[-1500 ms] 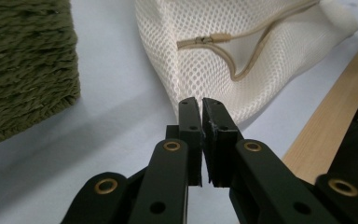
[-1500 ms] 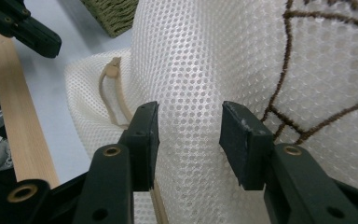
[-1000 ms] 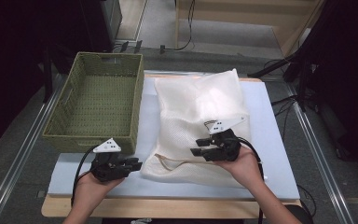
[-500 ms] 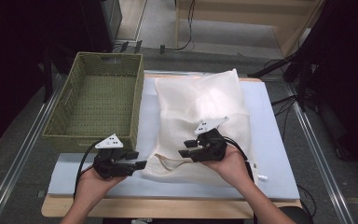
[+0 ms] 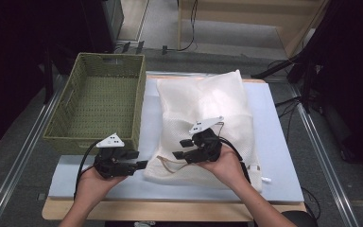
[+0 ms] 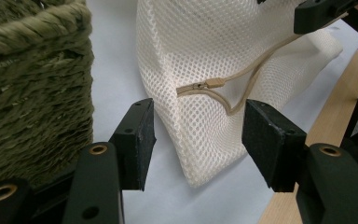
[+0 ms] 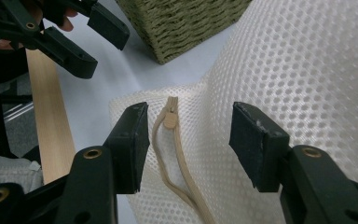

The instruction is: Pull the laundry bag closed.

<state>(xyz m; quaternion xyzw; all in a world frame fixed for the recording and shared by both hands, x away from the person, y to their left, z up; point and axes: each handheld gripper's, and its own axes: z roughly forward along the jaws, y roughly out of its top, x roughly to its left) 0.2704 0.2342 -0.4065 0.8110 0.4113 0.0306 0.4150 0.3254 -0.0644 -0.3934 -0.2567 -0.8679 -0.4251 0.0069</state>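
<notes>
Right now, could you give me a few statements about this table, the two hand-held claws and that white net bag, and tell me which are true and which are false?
1. Both grippers are open. True: the left gripper and right gripper each show a wide gap.
2. The mesh bag lies inside the green basket. False: it lies on the table beside the basket.
3. A tan drawstring runs along the bag. True.
4. The left gripper clamps the basket rim. False: it is open, with a corner of the bag between its jaws.
</notes>
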